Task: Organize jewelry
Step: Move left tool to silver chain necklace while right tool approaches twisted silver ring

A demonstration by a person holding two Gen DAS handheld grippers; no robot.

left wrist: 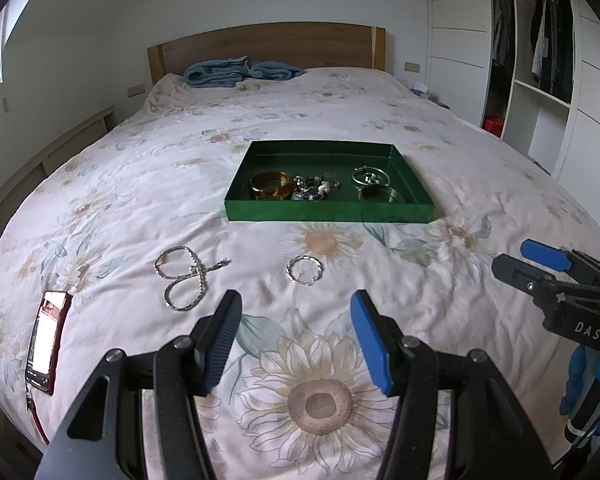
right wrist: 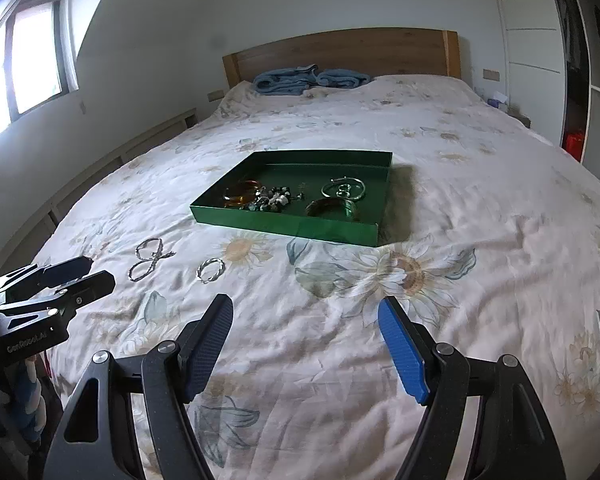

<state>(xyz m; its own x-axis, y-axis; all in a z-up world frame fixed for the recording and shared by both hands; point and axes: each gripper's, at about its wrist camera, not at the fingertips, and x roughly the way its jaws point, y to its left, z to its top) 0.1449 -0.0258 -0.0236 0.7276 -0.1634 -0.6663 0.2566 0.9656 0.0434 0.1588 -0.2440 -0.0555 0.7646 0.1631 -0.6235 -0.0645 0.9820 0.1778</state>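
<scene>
Two pieces of jewelry lie loose on the bed (left wrist: pixel 140 152), in front of the left gripper (left wrist: pixel 296 308). A silver chain (left wrist: pixel 186 278), twisted into a figure of eight, is just ahead of the left gripper's dark finger and a little outside it. A small silver bangle (left wrist: pixel 305 270) is straight ahead of the gap between both fingers. Beyond them stands the green tray (left wrist: pixel 328 213), where an amber bangle (left wrist: pixel 272 186), a heap of beads (left wrist: pixel 314 190) and some metal rings (left wrist: pixel 370 178) already lie.

I judge the chain to be light, limp and a bit slippery. It will sag and slide if it is pinched at one end, so a hold near the crossing of its loops seems better. The bangle looks stiff and thin and lies flat on soft cloth, so the fingers probably must press into the quilt and close across its rim.

Both left fingers stand moderately apart, with nothing between them and nothing touched; only the flowered quilt is under them. The right gripper (right wrist: pixel 306 320) is opened wider, also empty, and hangs over bare quilt, with the tray far ahead and the loose pieces ahead to its left side.
</scene>
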